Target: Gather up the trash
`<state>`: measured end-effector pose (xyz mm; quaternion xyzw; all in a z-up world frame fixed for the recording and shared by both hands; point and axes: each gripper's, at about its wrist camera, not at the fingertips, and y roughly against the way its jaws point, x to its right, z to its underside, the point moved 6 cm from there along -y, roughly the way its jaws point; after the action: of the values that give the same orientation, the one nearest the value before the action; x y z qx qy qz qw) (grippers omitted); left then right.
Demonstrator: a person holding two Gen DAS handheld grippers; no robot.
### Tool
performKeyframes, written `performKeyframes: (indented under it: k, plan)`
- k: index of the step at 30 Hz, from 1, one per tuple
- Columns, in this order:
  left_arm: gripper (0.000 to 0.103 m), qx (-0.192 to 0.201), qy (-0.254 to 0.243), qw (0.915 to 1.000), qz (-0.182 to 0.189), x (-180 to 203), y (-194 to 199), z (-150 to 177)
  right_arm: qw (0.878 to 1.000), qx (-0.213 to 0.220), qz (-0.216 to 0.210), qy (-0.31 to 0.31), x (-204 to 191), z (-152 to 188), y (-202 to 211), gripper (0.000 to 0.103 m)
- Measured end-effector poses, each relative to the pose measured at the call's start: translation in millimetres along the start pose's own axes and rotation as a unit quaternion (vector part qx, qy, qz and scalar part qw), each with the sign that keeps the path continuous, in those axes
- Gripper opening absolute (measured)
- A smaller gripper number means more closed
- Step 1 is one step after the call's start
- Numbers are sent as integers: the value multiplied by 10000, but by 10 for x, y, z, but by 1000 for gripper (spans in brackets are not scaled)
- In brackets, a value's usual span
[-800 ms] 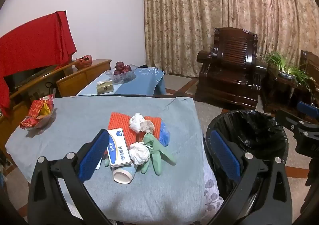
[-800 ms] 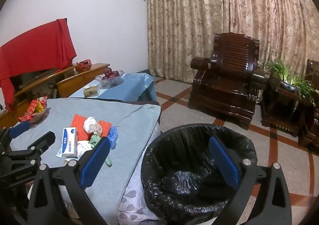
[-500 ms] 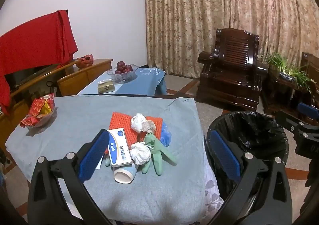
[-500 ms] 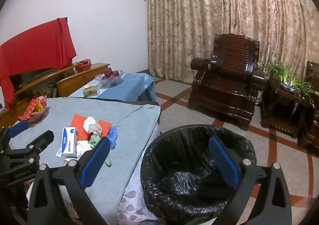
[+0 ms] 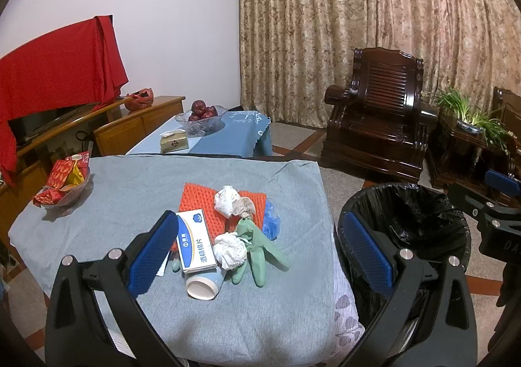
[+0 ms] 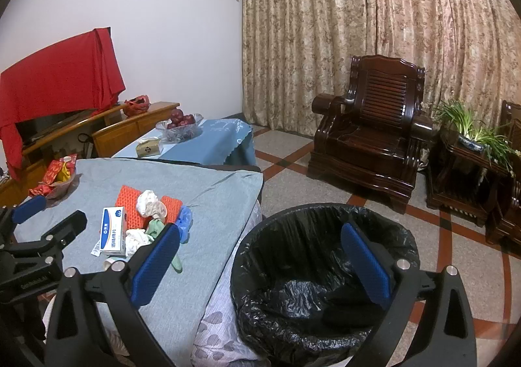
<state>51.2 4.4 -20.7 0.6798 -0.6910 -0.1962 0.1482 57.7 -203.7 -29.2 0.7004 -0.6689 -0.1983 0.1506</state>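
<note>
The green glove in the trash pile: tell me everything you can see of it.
The green glove looks like thin, matte rubber, limp and crumpled. It lies flat on the grey tablecloth, fingers splayed toward the camera, its cuff end reaching back to the orange mat. A white paper ball rests against its left side, and a beige wad sits at its cuff. No jaws touch it.

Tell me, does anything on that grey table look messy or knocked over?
Yes. A paper cup lies tipped on its side at the near edge of a litter pile: crumpled tissues, a green glove and a white box heaped over an orange mat. The bin beside the table looks empty.
</note>
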Motion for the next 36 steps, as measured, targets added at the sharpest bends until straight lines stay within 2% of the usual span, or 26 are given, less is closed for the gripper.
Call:
performKeyframes:
  k: [36]
  plan:
    - [98,10,38,10000,1,-56,-21,-10,10000,-6,5,13,-60,-42,-3,97]
